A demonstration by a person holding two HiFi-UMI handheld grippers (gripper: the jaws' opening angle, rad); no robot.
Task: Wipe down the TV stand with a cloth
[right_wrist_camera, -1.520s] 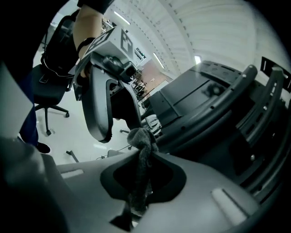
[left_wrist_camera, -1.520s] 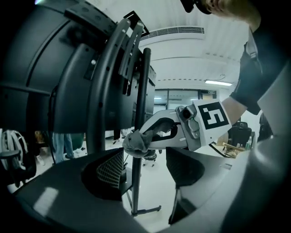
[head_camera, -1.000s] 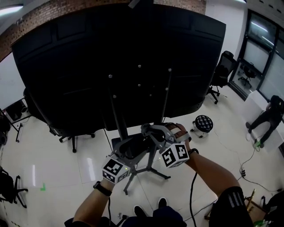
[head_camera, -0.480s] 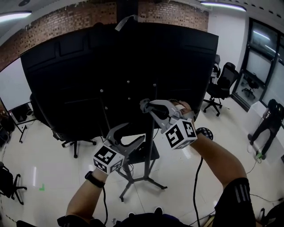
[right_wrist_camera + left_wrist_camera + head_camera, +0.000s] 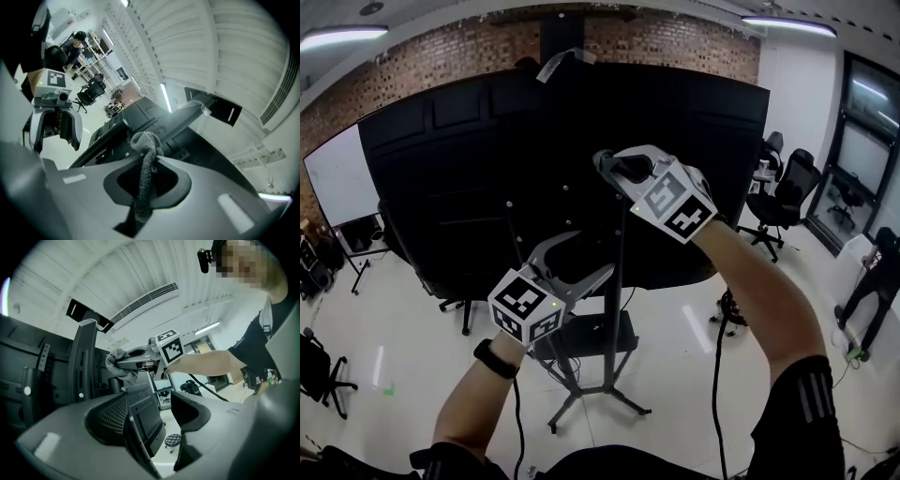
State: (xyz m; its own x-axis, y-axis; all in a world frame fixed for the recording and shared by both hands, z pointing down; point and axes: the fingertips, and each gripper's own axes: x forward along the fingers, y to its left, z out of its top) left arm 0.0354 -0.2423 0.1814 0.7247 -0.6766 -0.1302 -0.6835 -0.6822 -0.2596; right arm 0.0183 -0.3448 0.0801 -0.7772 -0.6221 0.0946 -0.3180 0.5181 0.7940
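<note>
An office with a pale tiled floor (image 5: 412, 337) and a brick wall (image 5: 441, 52) at the back. Nearest, the person's left gripper (image 5: 589, 255) is held low with its jaws spread wide and nothing between them. Above it and to the right, the right gripper (image 5: 607, 164) is raised, its jaws clamped on a grey cloth (image 5: 146, 154) that sticks out past the tips. The cloth is up beside the upright post of the TV stand (image 5: 622, 281), at the back of a large black TV (image 5: 469, 187); contact cannot be made out. Office chairs (image 5: 787, 192) stand farther right.
</note>
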